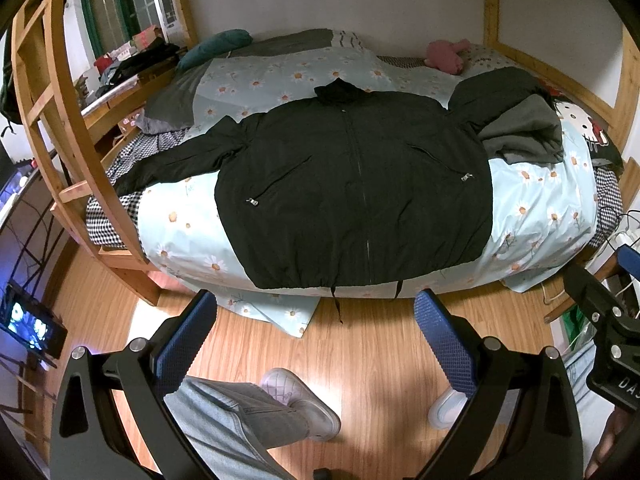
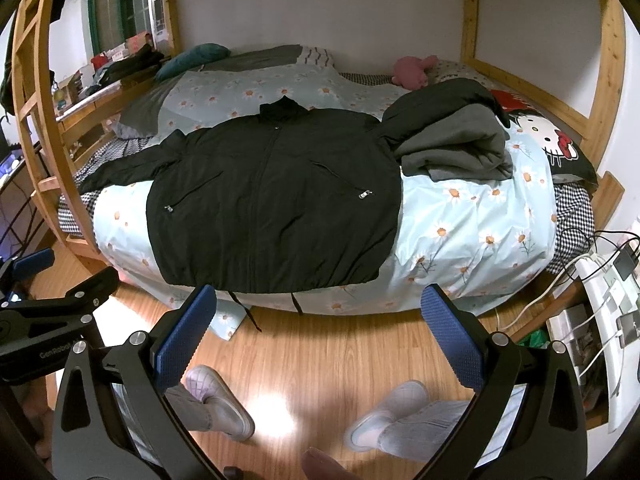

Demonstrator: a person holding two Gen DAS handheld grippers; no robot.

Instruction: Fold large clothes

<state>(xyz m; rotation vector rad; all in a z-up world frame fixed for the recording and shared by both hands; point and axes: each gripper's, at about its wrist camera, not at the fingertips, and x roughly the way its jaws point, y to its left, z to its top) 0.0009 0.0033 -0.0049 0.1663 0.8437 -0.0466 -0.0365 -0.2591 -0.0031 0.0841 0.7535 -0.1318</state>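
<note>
Left wrist view: the left gripper [image 1: 316,312] hangs above the wooden floor [image 1: 360,360] in front of the bed [image 1: 532,216], its two blue-padded fingers [image 1: 188,340] spread wide apart with nothing between them. The black jacket [image 1: 352,184] lies flat and front-up on the daisy-print duvet [image 1: 188,232], zipped, collar toward the wall and hem at the near edge of the mattress, where two drawcords dangle over the side. One sleeve stretches out toward the wooden ladder [image 1: 60,92]; the opposite shoulder runs under or against a rumpled grey garment [image 1: 524,132]; which of the two cannot be told. A pink plush toy [image 1: 444,56] sits near the wall, and a teal pillow [image 1: 216,46] lies at the far left corner. The person's shoes and jeans show between the fingers. Part of the right gripper [image 1: 608,320] enters at the right edge.

Right wrist view: the right gripper [image 2: 320,312] is likewise held over the floor [image 2: 340,352], short of the mattress, its blue fingers [image 2: 452,340] spread wide and holding nothing. The jacket [image 2: 272,200] occupies the left-centre of the duvet [image 2: 480,232], with the grey garment [image 2: 456,148] just beside its shoulder and a cartoon-cat cushion [image 2: 544,140] beyond it. A white power strip [image 2: 604,280] with cables lies at the right. The left gripper [image 2: 44,300] appears at the left edge.
</note>
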